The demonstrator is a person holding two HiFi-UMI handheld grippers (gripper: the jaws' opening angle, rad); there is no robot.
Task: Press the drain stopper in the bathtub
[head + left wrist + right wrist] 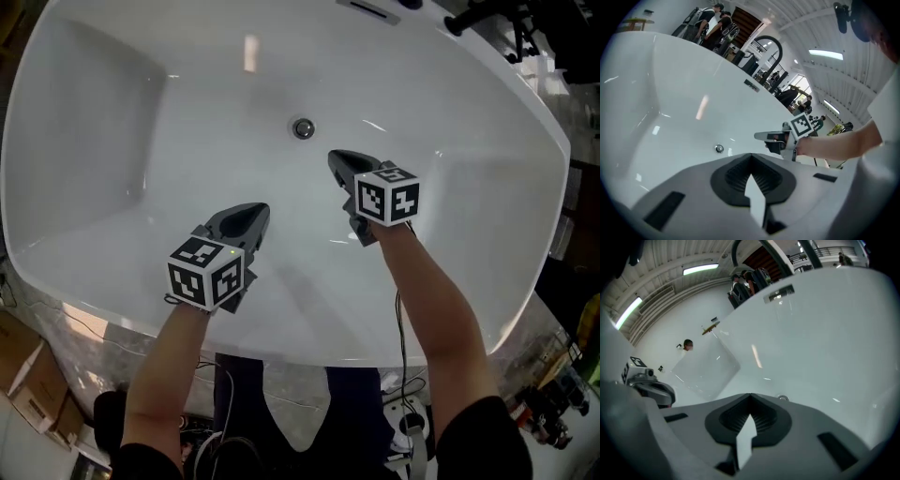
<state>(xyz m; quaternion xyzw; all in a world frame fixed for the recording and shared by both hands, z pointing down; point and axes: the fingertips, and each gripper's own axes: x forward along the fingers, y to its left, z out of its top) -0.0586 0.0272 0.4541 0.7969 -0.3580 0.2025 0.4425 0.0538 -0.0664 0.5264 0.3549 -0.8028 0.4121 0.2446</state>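
The round chrome drain stopper (pixel 303 128) sits in the floor of the white bathtub (pixel 112 112), free of both grippers. My right gripper (pixel 335 157) hovers just right of and nearer than it, jaws shut and holding nothing. Further back and to the left hangs my left gripper (pixel 260 210), also shut and holding nothing. The left gripper view shows the stopper (pixel 719 148) ahead and left of my left gripper (pixel 750 156), with the right gripper (pixel 769 137) to the right. In the right gripper view the stopper (pixel 783 398) peeks just over my right gripper (pixel 750 396).
A chrome overflow plate (pixel 373 7) is set in the tub's far wall. Cardboard boxes (pixel 28 375) stand on the floor at the lower left and cables (pixel 403 412) lie by the near rim. People (pixel 712 21) stand in the distance beyond the tub.
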